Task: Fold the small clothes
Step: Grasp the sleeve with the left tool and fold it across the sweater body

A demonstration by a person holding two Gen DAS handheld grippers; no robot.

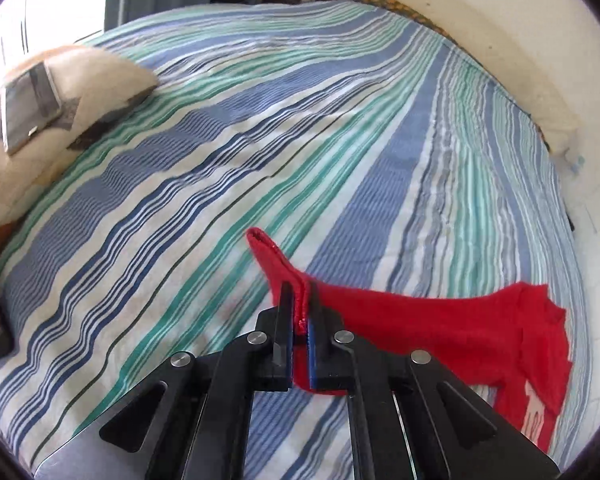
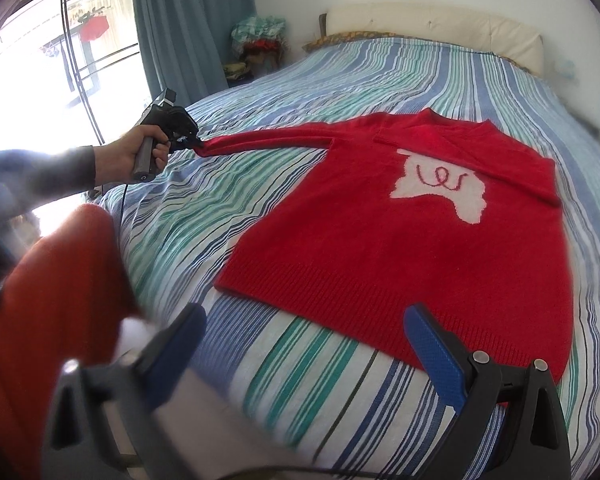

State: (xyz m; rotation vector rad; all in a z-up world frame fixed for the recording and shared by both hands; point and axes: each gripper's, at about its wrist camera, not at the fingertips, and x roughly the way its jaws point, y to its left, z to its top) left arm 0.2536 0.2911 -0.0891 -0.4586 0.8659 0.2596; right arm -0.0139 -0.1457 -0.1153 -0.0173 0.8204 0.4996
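A small red knit sweater [image 2: 384, 236] with a white patch on the chest lies flat, front up, on the striped bed [image 2: 204, 208]. My left gripper [image 1: 300, 312] is shut on the cuff of its left sleeve [image 1: 276, 264] and holds the sleeve stretched out sideways; the sleeve and part of the body trail off to the right [image 1: 480, 324]. The right wrist view shows that gripper [image 2: 188, 142] in a hand, pinching the sleeve end. My right gripper [image 2: 304, 332] is open and empty, just above the sheet near the sweater's bottom hem.
A pillow with a tablet on it [image 1: 32, 104] lies at the bed's left side. A padded headboard [image 2: 432, 28] and wall stand at the far end. A window and blue curtain [image 2: 188, 20] are on the left. An orange-clad leg [image 2: 56, 280] is beside the right gripper.
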